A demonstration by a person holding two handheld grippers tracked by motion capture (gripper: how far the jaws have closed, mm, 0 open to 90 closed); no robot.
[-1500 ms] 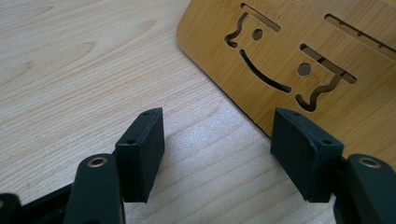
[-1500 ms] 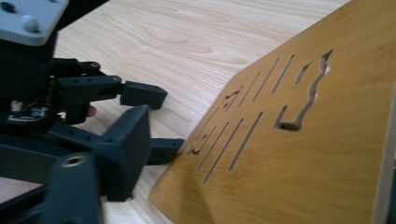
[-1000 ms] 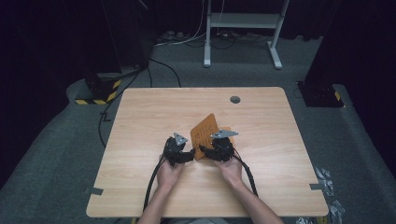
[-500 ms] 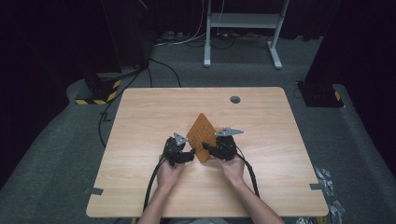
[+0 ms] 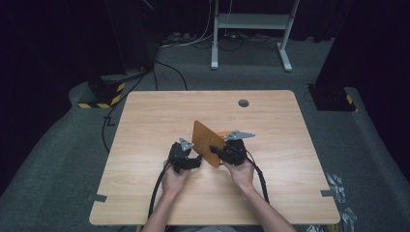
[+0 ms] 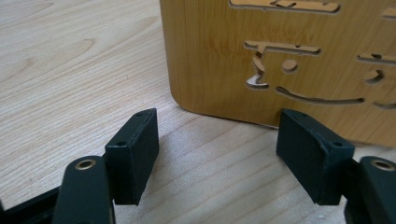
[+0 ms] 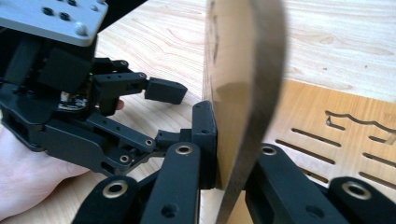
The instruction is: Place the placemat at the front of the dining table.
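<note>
Right gripper view shows our right gripper point(image 7: 224, 154) clamping the thin, stiff wooden board point(image 7: 243, 70) by its edge, left gripper point(image 6: 224, 154) wide open.

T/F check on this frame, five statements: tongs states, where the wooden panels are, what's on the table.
1. The right tongs are shut on the upright wooden panel. True; their jaws have just been closing, with the panel between them.
2. The left tongs grip that panel too. False: their jaws stand open, and the panel's corner lies beyond them, unpinched.
3. The upright panel has cut-out slots. True, seen in the left gripper view.
4. A second wooden panel lies flat on the table behind the upright one. True, seen in the right gripper view.
5. The round grey hole sits at the table's near edge, by the person. False: it is near the far edge.
</note>
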